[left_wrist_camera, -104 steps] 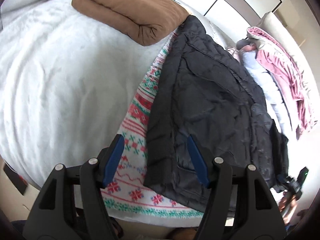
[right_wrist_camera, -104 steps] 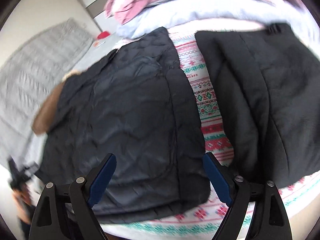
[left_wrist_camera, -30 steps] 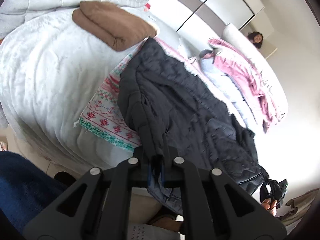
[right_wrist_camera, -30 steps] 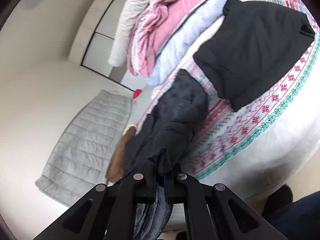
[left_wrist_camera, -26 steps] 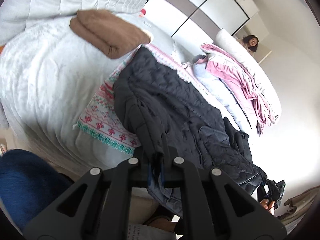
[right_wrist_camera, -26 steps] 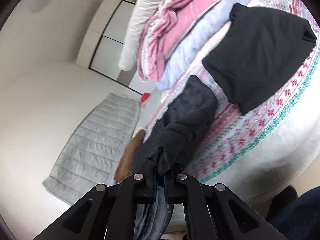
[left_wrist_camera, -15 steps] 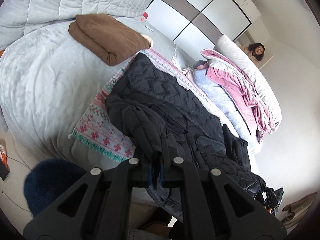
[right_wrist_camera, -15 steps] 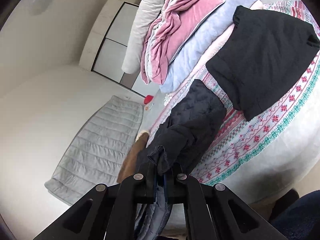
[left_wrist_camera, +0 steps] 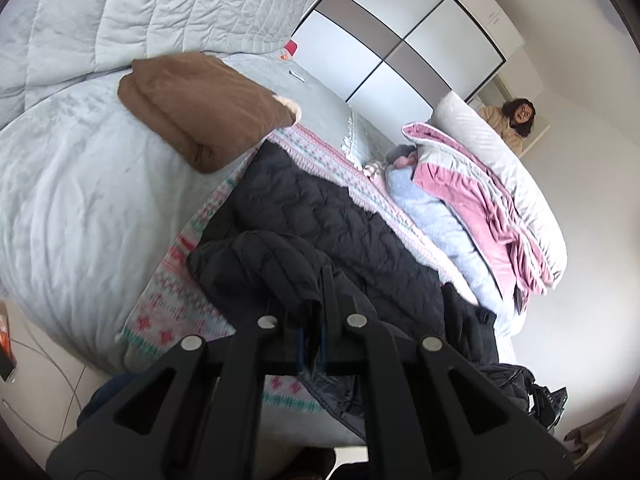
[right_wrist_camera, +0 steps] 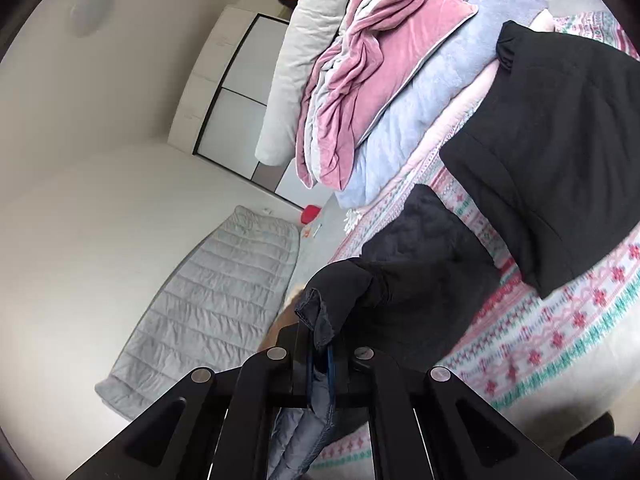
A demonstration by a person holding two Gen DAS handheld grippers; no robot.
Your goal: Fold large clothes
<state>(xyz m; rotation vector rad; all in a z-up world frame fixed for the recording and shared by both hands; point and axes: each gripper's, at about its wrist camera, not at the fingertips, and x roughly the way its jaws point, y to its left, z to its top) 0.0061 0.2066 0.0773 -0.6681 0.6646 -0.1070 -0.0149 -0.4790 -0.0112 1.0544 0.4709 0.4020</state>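
The left gripper [left_wrist_camera: 311, 342] and the right gripper [right_wrist_camera: 320, 360] each clench their fingers on the hem of the black quilted jacket [left_wrist_camera: 320, 216], low in each frame, above the patterned blanket [right_wrist_camera: 560, 328].

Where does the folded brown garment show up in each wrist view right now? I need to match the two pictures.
Left wrist: the folded brown garment lies upper left on the grey bed cover, just beyond the dark quilted jacket.
Right wrist: only a brown sliver shows left of centre, mostly hidden behind the lifted jacket hem.
Shared landmark: the small red object near the wardrobe.
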